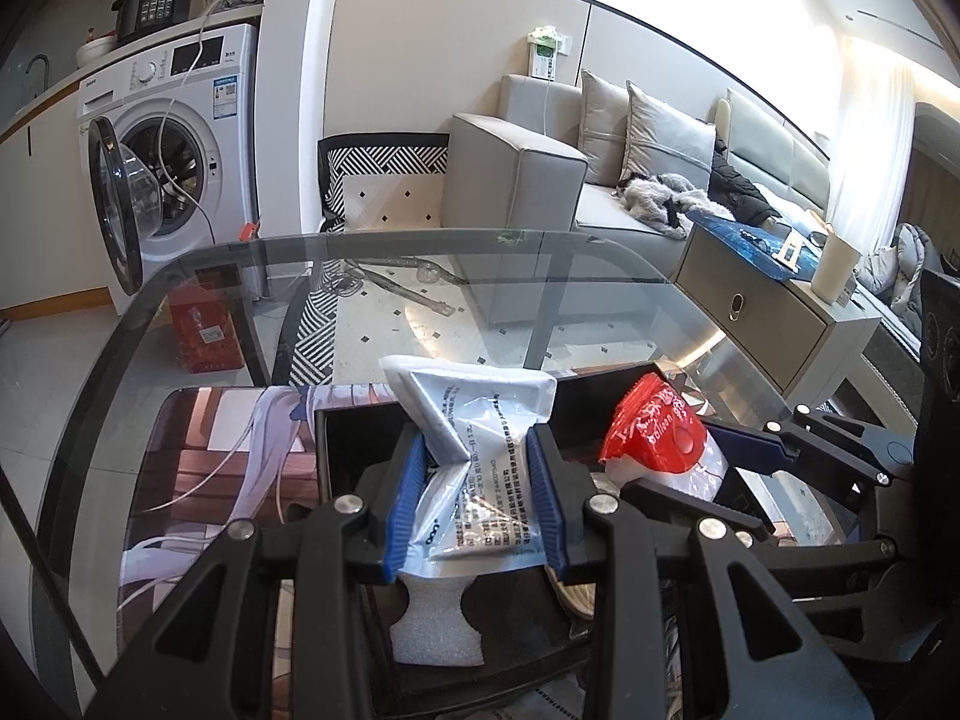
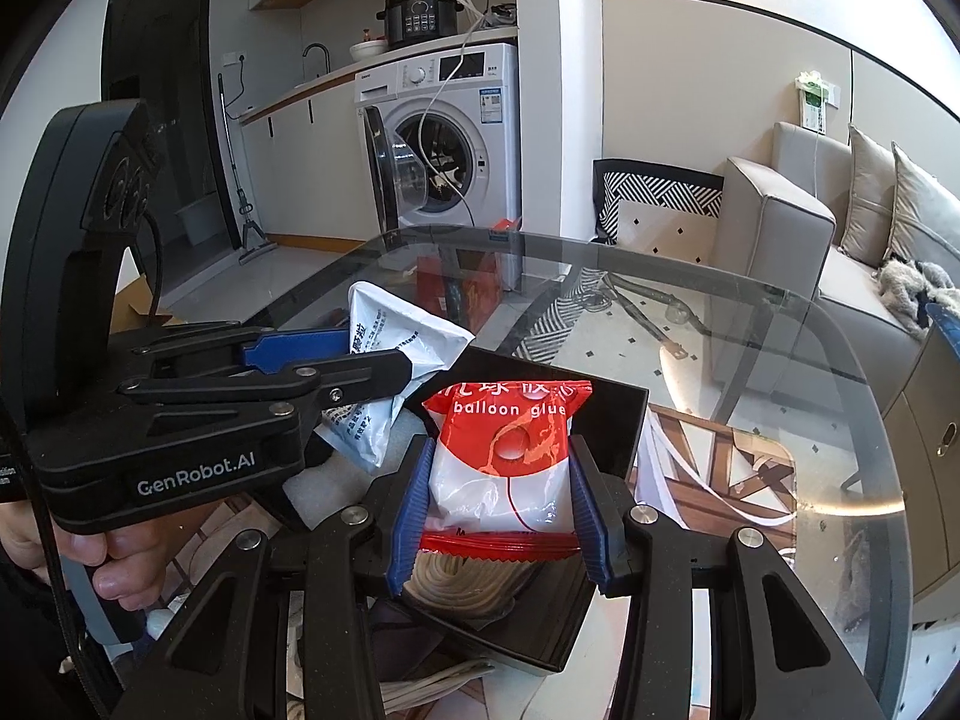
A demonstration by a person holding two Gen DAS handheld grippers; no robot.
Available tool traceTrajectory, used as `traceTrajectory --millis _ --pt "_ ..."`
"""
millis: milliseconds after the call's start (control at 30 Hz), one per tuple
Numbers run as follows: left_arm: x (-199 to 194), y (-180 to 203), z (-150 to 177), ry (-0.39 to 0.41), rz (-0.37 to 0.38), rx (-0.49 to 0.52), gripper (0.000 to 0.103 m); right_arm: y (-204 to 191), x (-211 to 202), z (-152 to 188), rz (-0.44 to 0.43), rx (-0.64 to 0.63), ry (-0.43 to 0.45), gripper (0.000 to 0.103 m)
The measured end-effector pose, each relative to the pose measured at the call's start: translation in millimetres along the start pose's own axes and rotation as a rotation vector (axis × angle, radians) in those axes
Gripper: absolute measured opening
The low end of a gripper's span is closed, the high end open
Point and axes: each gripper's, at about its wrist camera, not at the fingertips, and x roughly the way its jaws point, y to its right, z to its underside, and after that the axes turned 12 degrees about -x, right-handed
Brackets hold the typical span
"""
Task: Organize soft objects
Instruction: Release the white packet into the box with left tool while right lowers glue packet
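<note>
The left claw (image 1: 477, 480) is clenched on a white packet (image 1: 480, 420), held over a black tray (image 1: 342, 438) on the glass table (image 1: 600, 300). Beside it, the right claw (image 2: 498, 504) grips a red-and-white glue bag (image 2: 510, 456) above the same tray.

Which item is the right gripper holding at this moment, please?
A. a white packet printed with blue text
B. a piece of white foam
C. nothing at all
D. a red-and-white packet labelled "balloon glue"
D: in the right wrist view, the right gripper's blue pads press on both sides of the red-and-white balloon glue packet, over the black tray; the white packet sits in the left gripper.
</note>
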Motion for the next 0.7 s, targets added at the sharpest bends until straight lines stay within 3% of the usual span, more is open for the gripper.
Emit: traceTrajectory --millis 467,600,667,700 --pt "3 5 1 -0.013 0.0 0.037 0.034 2 2 1 0.006 0.0 -0.005 0.044" --pt "0 9 3 -0.01 -0.009 0.064 0.035 3 -11 3 0.032 -0.002 0.006 0.049" --pt "-3 10 3 -0.009 -0.005 0.071 0.042 4 -19 5 0.037 0.004 0.011 0.051" --pt "-5 10 3 -0.008 -0.005 0.072 0.053 4 -23 6 0.042 0.005 0.013 0.054"
